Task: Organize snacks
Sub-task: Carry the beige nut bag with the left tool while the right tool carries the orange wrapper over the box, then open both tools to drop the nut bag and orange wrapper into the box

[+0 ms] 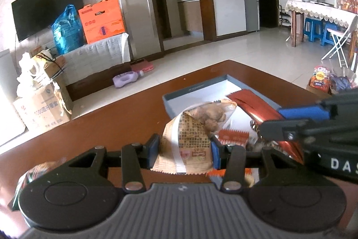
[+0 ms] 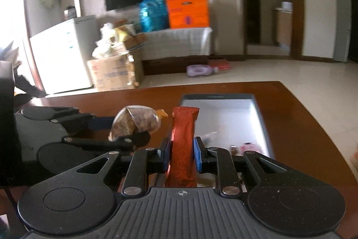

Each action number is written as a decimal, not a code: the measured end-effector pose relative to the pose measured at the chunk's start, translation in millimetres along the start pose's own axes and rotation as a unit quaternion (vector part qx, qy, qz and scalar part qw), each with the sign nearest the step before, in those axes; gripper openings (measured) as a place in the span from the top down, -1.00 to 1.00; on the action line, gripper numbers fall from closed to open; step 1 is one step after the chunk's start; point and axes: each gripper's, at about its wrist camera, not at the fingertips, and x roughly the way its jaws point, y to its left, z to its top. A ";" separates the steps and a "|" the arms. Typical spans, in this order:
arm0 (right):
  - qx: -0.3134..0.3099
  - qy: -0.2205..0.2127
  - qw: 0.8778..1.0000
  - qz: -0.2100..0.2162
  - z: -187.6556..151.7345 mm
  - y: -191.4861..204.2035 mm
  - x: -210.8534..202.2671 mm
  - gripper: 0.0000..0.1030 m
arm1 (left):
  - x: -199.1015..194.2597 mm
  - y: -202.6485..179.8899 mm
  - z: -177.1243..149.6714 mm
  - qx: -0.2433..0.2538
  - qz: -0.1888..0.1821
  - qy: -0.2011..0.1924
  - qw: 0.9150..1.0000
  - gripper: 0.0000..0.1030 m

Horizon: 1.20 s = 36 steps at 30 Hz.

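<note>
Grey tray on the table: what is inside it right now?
The grey tray shows a mostly bare white floor, with a few small wrapped snacks at its near end. The held red packet and right hand-held gripper cover the rest.

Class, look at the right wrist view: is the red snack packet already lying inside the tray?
No: the red snack packet is clamped upright in the right tongs.

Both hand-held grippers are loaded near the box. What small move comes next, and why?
Probably carry the right hand-held gripper forward over the grey box and lower its red snack bar onto the bare white floor. The bar is clamped upright just short of the rim. The left hand-held gripper holds the nut packet alongside, so it can follow.
</note>
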 end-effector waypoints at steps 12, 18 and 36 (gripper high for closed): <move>0.016 0.046 0.998 -0.041 -15.0 -29.2 34.6 0.54 | 73.5 -34.2 52.2 0.006 -0.025 -0.006 1.000 0.13; 0.005 0.067 0.996 -0.050 -22.6 -25.8 45.2 0.54 | 97.5 -49.6 59.1 -0.002 -0.036 -0.007 0.999 0.13; 0.010 0.077 0.995 -0.056 -21.1 -26.4 61.8 0.44 | 127.3 -55.9 50.8 -0.013 -0.033 0.021 0.999 -0.10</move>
